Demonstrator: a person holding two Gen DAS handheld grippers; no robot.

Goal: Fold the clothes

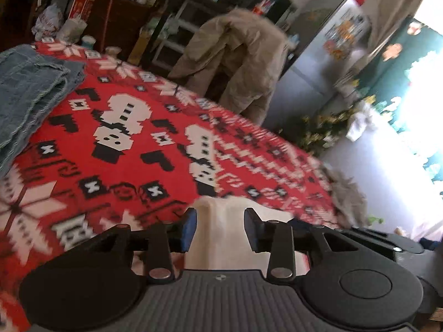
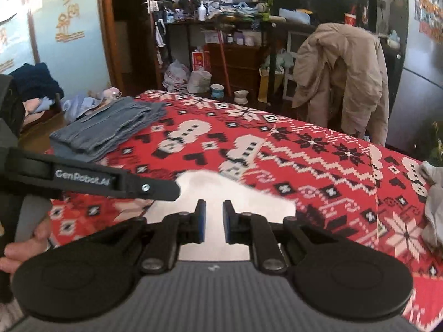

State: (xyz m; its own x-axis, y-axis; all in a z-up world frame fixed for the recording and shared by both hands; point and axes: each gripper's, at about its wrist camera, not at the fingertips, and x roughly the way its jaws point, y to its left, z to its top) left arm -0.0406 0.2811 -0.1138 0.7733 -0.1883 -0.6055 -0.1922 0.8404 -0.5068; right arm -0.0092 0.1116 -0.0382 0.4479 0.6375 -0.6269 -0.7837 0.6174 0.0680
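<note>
A white garment (image 1: 218,251) lies flat on the red patterned blanket (image 1: 83,144) at the near edge. My left gripper (image 1: 220,227) is open, its blue pads either side of a raised fold of the white cloth. In the right wrist view the same white garment (image 2: 249,193) spreads under my right gripper (image 2: 214,221), which stands open with a narrow gap just above the cloth. The left gripper's black body (image 2: 110,179) reaches in from the left, held by a hand (image 2: 19,246). Folded blue jeans (image 2: 110,127) rest at the far left of the blanket (image 2: 318,166).
A crumpled grey garment (image 2: 432,202) lies at the blanket's right edge. A beige coat (image 2: 340,74) hangs on a chair behind the table. Cluttered shelves (image 2: 235,27) and a fridge (image 1: 318,69) stand further back. Cups (image 2: 241,95) sit past the far edge.
</note>
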